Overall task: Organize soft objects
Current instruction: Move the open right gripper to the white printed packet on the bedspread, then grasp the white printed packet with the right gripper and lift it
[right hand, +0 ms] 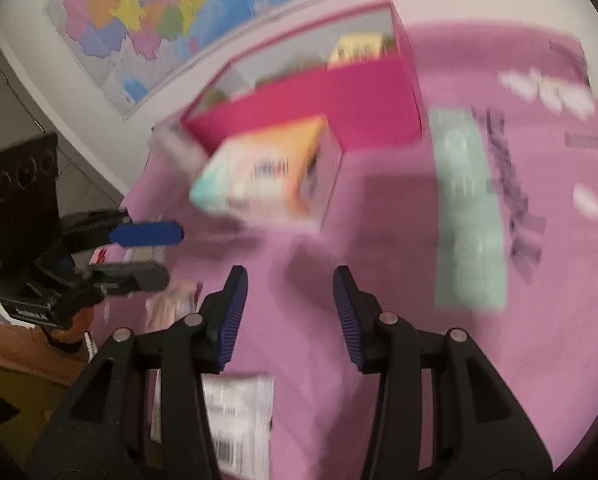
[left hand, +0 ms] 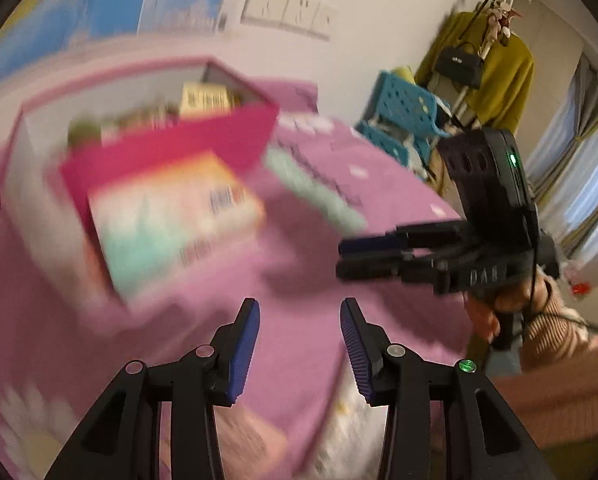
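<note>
Pink bedspread [right hand: 379, 280] fills both views, all blurred, and a pastel packet [left hand: 171, 220] leans at the open front of the magenta storage box [left hand: 171, 148] at my eleven o'clock, its barcodes and print unreadable. My left gripper [left hand: 299, 344] is spread and empty. My right gripper [right hand: 287, 312] is too, with "DAB" faintly embossed on its body.
</note>
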`<state>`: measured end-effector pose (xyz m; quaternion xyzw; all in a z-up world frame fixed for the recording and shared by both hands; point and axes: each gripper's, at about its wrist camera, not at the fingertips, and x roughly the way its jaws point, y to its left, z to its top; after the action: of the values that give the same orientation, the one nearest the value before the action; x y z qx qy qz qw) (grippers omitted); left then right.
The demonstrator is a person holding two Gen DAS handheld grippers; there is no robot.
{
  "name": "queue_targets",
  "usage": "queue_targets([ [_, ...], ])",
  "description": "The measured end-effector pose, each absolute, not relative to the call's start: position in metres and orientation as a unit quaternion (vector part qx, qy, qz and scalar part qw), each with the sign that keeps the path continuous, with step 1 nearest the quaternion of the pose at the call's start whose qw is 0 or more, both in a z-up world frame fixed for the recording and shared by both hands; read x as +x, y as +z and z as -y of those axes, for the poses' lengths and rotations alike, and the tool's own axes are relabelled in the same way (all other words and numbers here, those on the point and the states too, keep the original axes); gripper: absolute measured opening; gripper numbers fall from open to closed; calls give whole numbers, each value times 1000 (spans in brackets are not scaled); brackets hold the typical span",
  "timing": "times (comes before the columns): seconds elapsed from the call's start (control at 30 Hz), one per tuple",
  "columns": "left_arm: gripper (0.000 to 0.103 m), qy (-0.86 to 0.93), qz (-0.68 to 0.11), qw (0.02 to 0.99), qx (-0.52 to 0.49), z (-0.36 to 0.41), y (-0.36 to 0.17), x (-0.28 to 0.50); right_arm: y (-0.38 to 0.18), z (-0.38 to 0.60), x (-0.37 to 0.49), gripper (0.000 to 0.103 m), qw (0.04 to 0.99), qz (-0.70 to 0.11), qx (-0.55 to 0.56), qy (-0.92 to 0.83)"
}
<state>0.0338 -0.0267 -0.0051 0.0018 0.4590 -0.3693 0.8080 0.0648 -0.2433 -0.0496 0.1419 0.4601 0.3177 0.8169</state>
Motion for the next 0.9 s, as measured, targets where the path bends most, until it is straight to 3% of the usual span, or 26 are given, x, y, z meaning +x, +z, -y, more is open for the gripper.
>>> queue_targets([
  [0.4,43,-354,-505,784,-63,-14,-31,-32,-72,236,20,48,791,-494,137,334],
  [0.9,47,-371,-556,740,-71,15,-55,-41,-73,215,-5,50,790,-488,106,356],
])
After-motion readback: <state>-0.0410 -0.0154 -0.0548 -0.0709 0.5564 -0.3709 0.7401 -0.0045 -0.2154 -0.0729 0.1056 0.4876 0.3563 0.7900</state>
